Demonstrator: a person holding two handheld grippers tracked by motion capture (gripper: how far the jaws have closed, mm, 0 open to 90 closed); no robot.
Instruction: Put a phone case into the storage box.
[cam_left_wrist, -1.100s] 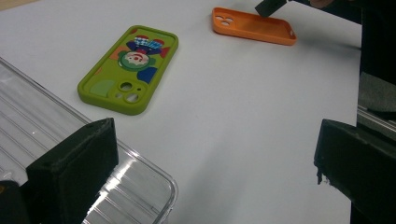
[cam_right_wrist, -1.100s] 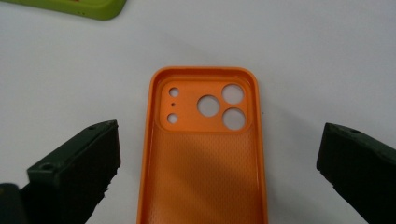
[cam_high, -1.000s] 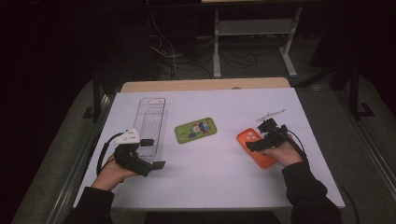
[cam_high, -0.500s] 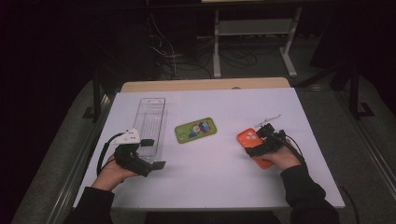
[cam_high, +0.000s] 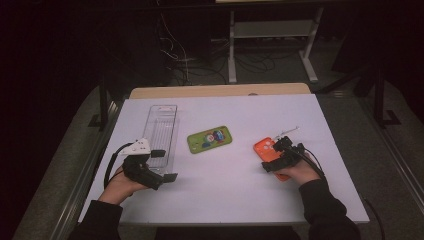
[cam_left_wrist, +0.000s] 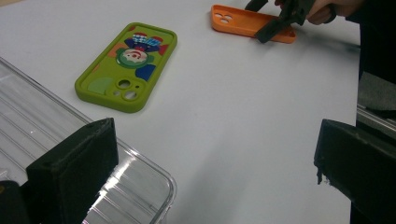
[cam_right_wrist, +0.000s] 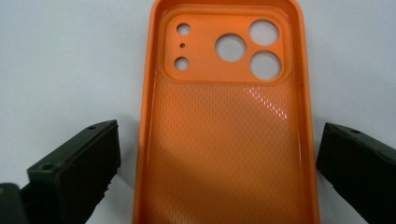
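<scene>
There, the orange phone case (cam_right_wrist: 224, 121) lay hollow side up on the white surface (cam_high: 300, 200), camera holes at its far end; the right gripper (cam_right_wrist: 219, 163) hung low over it, jaws spread astride its sides.

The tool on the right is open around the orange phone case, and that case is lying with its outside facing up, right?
Not quite. The right tool is open around the orange phone case, but the case lies with its hollow inside facing up. The right gripper view shows its raised rim and textured inner lining.
</scene>
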